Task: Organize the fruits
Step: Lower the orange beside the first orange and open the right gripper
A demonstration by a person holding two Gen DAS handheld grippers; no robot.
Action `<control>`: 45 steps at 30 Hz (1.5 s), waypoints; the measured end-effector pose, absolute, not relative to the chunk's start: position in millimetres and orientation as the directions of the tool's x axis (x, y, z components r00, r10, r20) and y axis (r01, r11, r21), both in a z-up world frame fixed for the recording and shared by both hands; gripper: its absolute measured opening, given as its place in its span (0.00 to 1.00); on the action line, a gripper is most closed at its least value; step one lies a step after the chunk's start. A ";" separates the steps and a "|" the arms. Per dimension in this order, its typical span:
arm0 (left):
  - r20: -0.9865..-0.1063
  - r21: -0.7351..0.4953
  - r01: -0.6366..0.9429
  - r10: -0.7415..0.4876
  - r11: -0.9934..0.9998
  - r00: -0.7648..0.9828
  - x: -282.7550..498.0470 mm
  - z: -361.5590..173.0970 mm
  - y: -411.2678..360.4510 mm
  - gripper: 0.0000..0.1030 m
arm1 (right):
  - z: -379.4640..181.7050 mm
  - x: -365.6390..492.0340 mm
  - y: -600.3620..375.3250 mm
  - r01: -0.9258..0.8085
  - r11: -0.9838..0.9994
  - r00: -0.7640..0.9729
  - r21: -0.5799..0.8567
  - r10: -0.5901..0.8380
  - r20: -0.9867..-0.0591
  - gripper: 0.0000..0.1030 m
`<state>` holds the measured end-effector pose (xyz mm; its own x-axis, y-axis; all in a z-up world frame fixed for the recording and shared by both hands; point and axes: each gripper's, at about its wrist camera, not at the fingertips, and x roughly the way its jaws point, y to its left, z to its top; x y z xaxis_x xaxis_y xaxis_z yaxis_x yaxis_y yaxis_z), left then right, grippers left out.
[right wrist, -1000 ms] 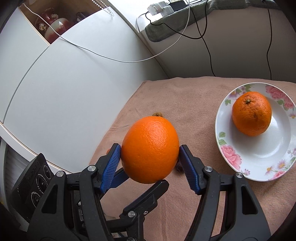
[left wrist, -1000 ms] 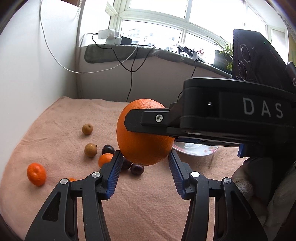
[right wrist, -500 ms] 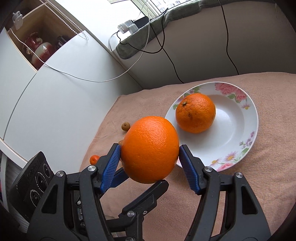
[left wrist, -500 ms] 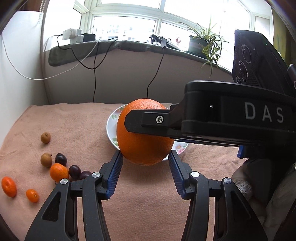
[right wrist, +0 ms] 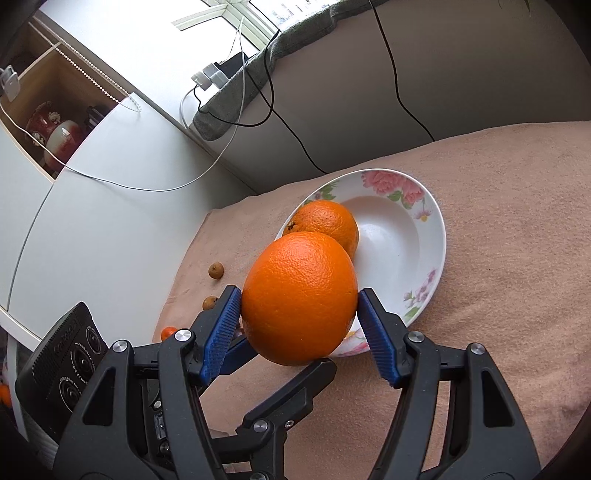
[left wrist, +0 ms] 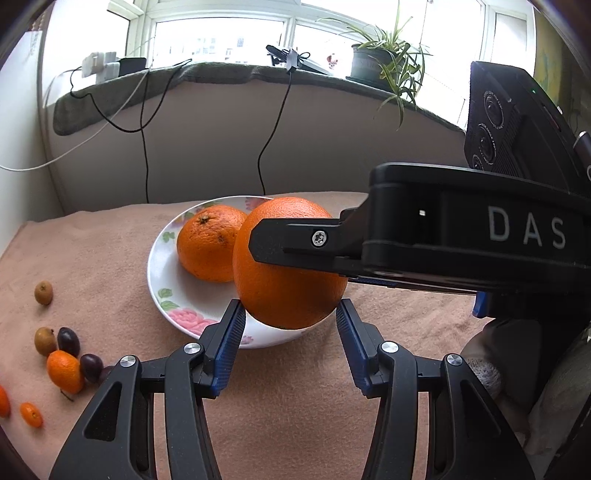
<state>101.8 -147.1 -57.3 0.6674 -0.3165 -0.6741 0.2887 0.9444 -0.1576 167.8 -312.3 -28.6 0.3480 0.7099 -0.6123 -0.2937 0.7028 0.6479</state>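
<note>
Right gripper [right wrist: 299, 314] tilted downward (clamping orange [right wrist: 300, 297]), over plate [right wrist: 430, 254]

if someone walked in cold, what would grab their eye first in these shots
A big orange fills the middle of both views, clamped between the blue pads of the right tool, with the left tool open just under it. Right behind it a flowered white plate on the pink cloth holds a second orange. Small fruits lie scattered on the cloth off to the left.

Bright daylight is given by a wide window [left wrist: 221, 33]. A potted plant [left wrist: 384, 55] is placed on the grey-covered sill [left wrist: 207, 79], with cables hung below.
</note>
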 end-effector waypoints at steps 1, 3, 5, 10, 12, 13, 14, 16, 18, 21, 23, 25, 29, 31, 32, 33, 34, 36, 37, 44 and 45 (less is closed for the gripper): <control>-0.676 -0.158 0.291 -0.318 0.943 0.664 103.8 -57.6 -149.1 0.49 | -29.5 169.7 -314.3 -0.288 0.703 0.349 0.650 0.709 -0.612 0.66; -0.681 -0.158 0.297 -0.322 0.942 0.658 107.1 -58.1 -153.3 0.49 | -31.4 173.6 -317.9 -0.279 0.704 0.351 0.653 0.708 -0.613 0.66; -0.684 -0.161 0.302 -0.327 0.940 0.652 110.1 -59.1 -155.7 0.49 | -33.3 176.7 -320.6 -0.273 0.706 0.353 0.653 0.705 -0.615 0.66; -0.692 -0.173 0.304 -0.335 0.937 0.639 117.9 -61.9 -162.4 0.49 | -38.6 184.3 -324.8 -0.256 0.714 0.352 0.652 0.697 -0.625 0.66; -0.696 -0.178 0.305 -0.338 0.936 0.634 120.4 -63.3 -164.4 0.49 | -40.8 187.1 -325.7 -0.248 0.716 0.351 0.652 0.694 -0.629 0.66; -0.697 -0.180 0.305 -0.340 0.935 0.631 121.6 -63.9 -164.9 0.49 | -41.6 188.4 -325.6 -0.244 0.718 0.350 0.652 0.692 -0.631 0.66; -0.699 -0.181 0.305 -0.340 0.935 0.629 122.8 -64.4 -165.7 0.49 | -42.7 189.8 -326.0 -0.241 0.719 0.349 0.653 0.691 -0.632 0.66; -0.703 -0.182 0.305 -0.341 0.935 0.625 125.1 -65.7 -167.0 0.49 | -44.7 191.8 -326.5 -0.238 0.721 0.348 0.651 0.689 -0.636 0.66; -0.706 -0.185 0.306 -0.343 0.934 0.620 127.5 -67.5 -168.2 0.49 | -47.0 193.4 -327.0 -0.233 0.722 0.346 0.651 0.688 -0.639 0.66; -0.711 -0.187 0.305 -0.343 0.934 0.614 130.3 -69.6 -168.7 0.49 | -50.7 195.3 -327.6 -0.223 0.723 0.341 0.654 0.686 -0.642 0.66; -0.713 -0.188 0.306 -0.344 0.933 0.611 131.8 -70.9 -169.1 0.49 | -52.3 195.6 -327.6 -0.221 0.724 0.339 0.653 0.685 -0.645 0.66; -0.715 -0.190 0.305 -0.344 0.933 0.608 132.9 -71.9 -169.2 0.49 | -53.3 195.9 -326.8 -0.220 0.726 0.337 0.652 0.684 -0.647 0.66; -0.720 -0.194 0.305 -0.346 0.932 0.601 134.8 -74.4 -169.8 0.49 | -55.5 197.7 -326.0 -0.214 0.732 0.332 0.647 0.678 -0.656 0.66; -0.719 -0.186 0.307 -0.343 0.933 0.605 134.7 -73.7 -171.3 0.49 | -54.9 198.1 -325.0 -0.218 0.738 0.337 0.639 0.671 -0.660 0.66; -0.719 -0.186 0.308 -0.343 0.933 0.605 134.7 -73.3 -171.6 0.49 | -54.4 197.9 -324.5 -0.219 0.741 0.339 0.634 0.667 -0.663 0.66; -0.718 -0.186 0.308 -0.343 0.933 0.606 134.8 -72.8 -171.7 0.49 | -54.2 198.1 -324.1 -0.219 0.745 0.340 0.630 0.664 -0.666 0.66; -0.717 -0.184 0.307 -0.341 0.934 0.608 134.5 -72.3 -171.5 0.49 | -53.8 198.1 -323.1 -0.220 0.748 0.340 0.627 0.661 -0.669 0.66; -0.717 -0.185 0.305 -0.341 0.934 0.608 134.8 -72.3 -170.8 0.49 | -53.3 197.8 -322.3 -0.224 0.752 0.344 0.620 0.656 -0.672 0.66; -0.718 -0.186 0.301 -0.338 0.935 0.608 134.8 -73.0 -169.4 0.49 | -52.9 197.4 -322.4 -0.224 0.753 0.346 0.619 0.655 -0.672 0.66; -0.706 -0.184 0.301 -0.339 0.936 0.621 130.9 -69.3 -167.1 0.49 | -36.7 195.0 -323.4 -0.265 0.778 0.400 0.570 0.627 -0.669 0.66; -0.706 -0.185 0.300 -0.339 0.936 0.622 130.4 -69.0 -166.3 0.49 | -36.1 195.1 -324.1 -0.266 0.778 0.401 0.569 0.626 -0.669 0.66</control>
<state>130.4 -166.3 -69.0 0.6220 -0.3392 -0.7058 0.3004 0.9357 -0.1850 195.1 -324.1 -36.1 0.4013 0.6259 -0.6687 -0.2662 0.7783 0.5687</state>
